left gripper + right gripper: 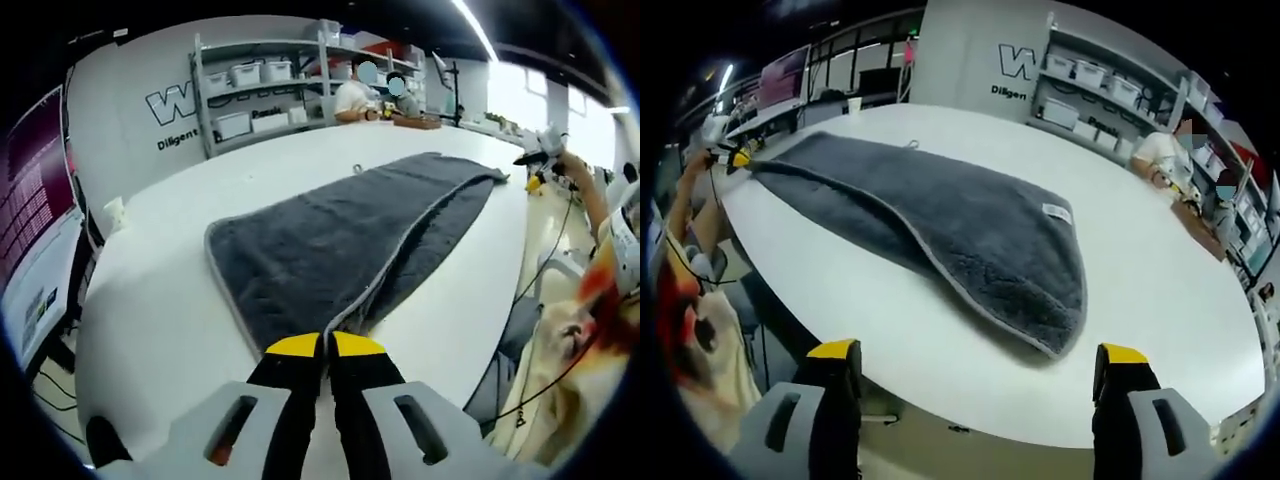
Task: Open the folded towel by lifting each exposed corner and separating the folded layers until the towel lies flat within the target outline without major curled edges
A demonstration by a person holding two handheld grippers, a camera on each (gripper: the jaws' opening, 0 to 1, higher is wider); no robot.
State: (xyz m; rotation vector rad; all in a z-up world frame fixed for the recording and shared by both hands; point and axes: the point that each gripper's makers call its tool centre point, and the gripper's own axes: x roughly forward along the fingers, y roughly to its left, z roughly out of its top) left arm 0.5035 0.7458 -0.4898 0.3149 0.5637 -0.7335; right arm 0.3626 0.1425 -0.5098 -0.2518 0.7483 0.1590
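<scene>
A dark grey towel lies folded lengthwise on the white table, its pale-trimmed upper layer edge running down the middle. My left gripper is shut on the towel's near corner, yellow tips pressed together. In the right gripper view the same towel stretches away to the left, a small white label near its rounded end. The left gripper sits at the towel's far corner there. My right gripper stands wide open at the table's edge, short of the towel. The right gripper also appears beyond the towel's far end.
Two seated people and a wooden box are at the table's far end, before shelves of bins. A white cup stands near the left rim. The person holding the grippers stands beside the table edge.
</scene>
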